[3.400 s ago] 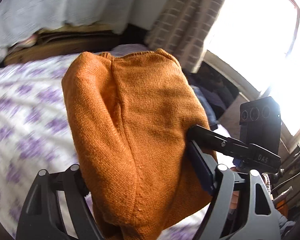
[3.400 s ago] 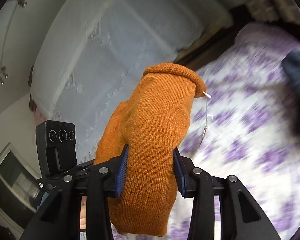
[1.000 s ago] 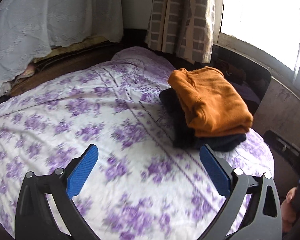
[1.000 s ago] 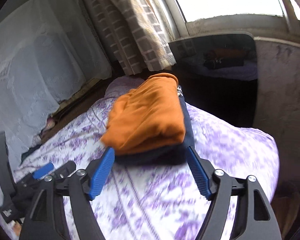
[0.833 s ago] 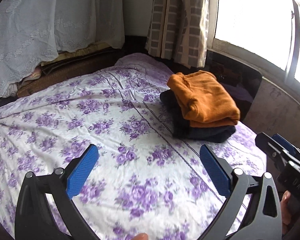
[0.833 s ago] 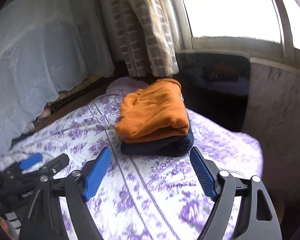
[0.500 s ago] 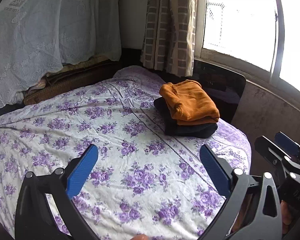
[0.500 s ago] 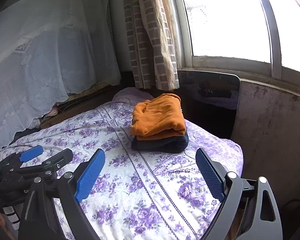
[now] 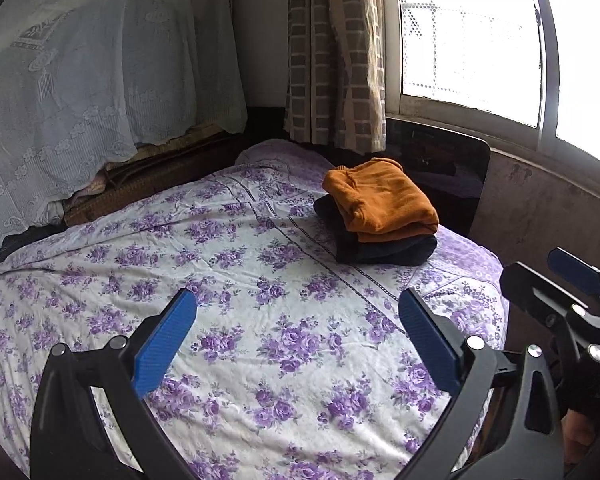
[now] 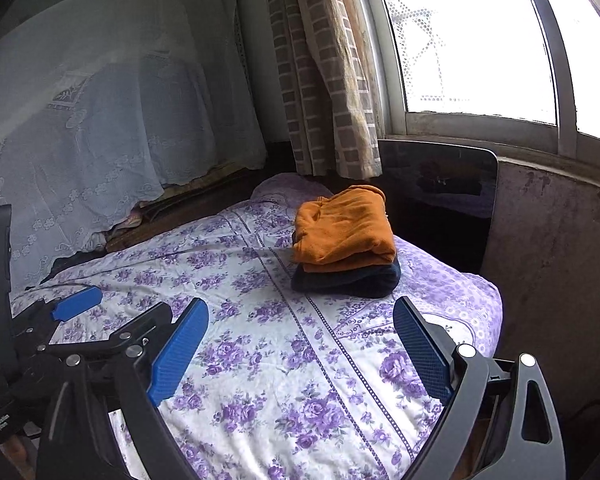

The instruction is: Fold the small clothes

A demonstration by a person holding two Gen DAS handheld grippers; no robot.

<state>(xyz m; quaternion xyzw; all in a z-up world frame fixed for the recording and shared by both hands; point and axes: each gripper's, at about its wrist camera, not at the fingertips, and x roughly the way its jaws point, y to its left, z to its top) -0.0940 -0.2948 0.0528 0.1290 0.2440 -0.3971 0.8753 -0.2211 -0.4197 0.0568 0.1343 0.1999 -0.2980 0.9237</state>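
Sweater (image 9: 380,196), orange and folded, sat atop a dark garment (image 9: 384,250) near the bed's (image 9: 260,340) far right corner while I held left gripper (image 9: 298,338) and right gripper (image 10: 300,344) spread, empty; I feared the stack could topple off the edge if bumped.

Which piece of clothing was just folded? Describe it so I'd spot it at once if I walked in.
Look at the bed with the purple-flowered sheet, then at its far corner by the window and checked curtain. A small stack of two folded garments sits there. It is the orange knit sweater on top, bright against the dark navy garment beneath it.
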